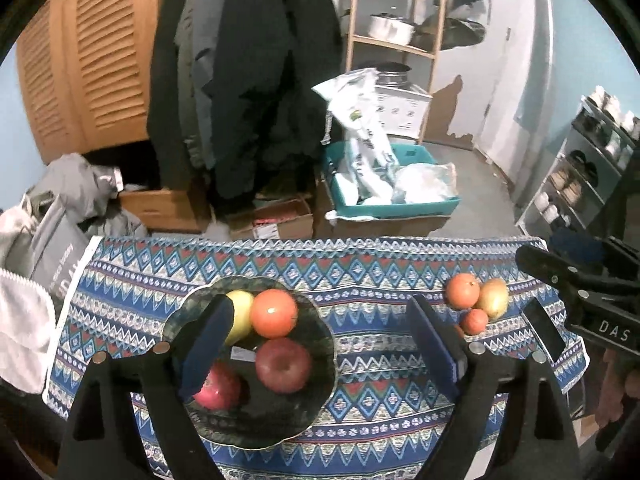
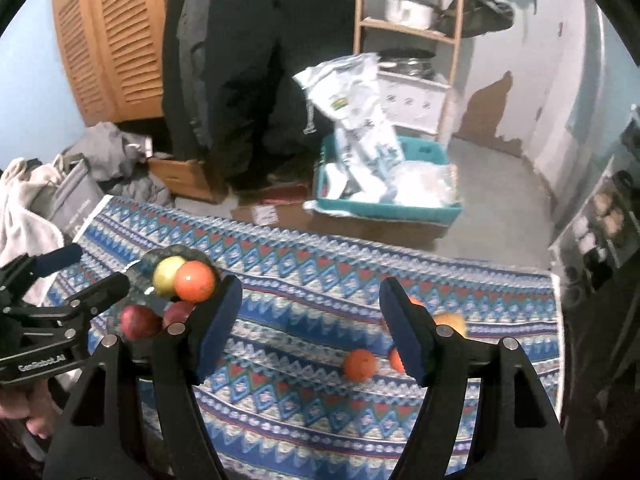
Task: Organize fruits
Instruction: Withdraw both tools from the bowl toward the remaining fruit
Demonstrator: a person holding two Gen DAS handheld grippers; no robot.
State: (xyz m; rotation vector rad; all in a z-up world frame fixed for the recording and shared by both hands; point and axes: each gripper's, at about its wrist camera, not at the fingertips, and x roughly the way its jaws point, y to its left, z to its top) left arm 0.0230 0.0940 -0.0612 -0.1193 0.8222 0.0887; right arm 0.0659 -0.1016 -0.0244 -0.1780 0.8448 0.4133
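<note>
Fruits (image 1: 476, 304) nr cloth (image 1: 360, 264) far edge; both claws (image 1: 324, 344) (image 2: 308, 328) apart, empty.

- The left tool (image 1: 320, 344) has its jaws spread wide, nothing between the blue pads (image 1: 208, 344).
- The right tool (image 2: 308, 324) is likewise wide apart and grips nothing, its view tilted.
- Each tool shows at the edge of the other's view, side by side.
- A bare hand (image 2: 24, 408) grips the left tool's handle.
</note>
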